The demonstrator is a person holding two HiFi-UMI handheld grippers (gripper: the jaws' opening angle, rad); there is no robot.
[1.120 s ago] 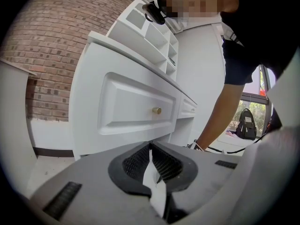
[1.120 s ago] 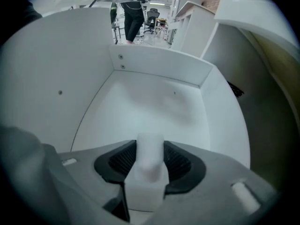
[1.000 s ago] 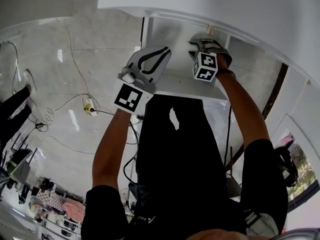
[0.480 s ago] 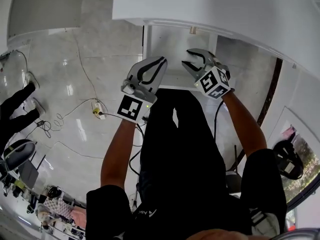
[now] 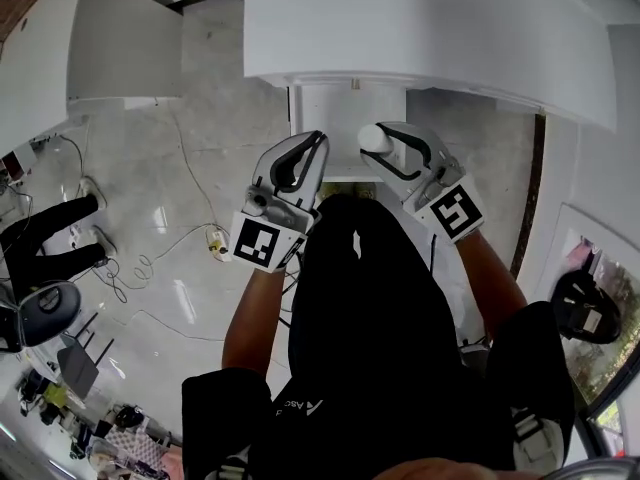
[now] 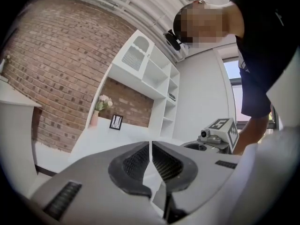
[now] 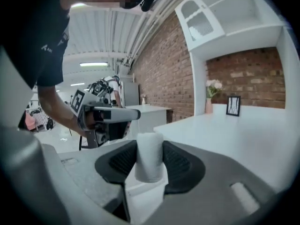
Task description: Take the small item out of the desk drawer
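Note:
My right gripper (image 5: 378, 144) is shut on a small white cylinder (image 5: 375, 138), held in front of the desk drawer's white front (image 5: 345, 118). That front carries a small knob (image 5: 354, 84) just under the desk top (image 5: 430, 28). I cannot tell whether the drawer stands open. In the right gripper view the white cylinder (image 7: 149, 156) stands upright between the dark pads (image 7: 180, 165) of the right gripper (image 7: 149, 163). My left gripper (image 5: 308, 153) hovers left of the drawer, shut and empty. Its pads (image 6: 136, 163) meet in the left gripper view, where the left gripper (image 6: 150, 161) points over a white counter.
A white cabinet (image 5: 120, 48) stands left of the desk. On the tiled floor lie cables and a power strip (image 5: 215, 240); another person's legs (image 5: 40, 233) are at far left, a dark bag (image 5: 585, 308) at right. A vase (image 7: 209, 100) and a frame (image 7: 233, 105) sit on the counter.
Both grippers have drawn back from the drawer toward my body. The right one has left the knob area, and the white cylinder now shows between its jaws. The head view has shifted.

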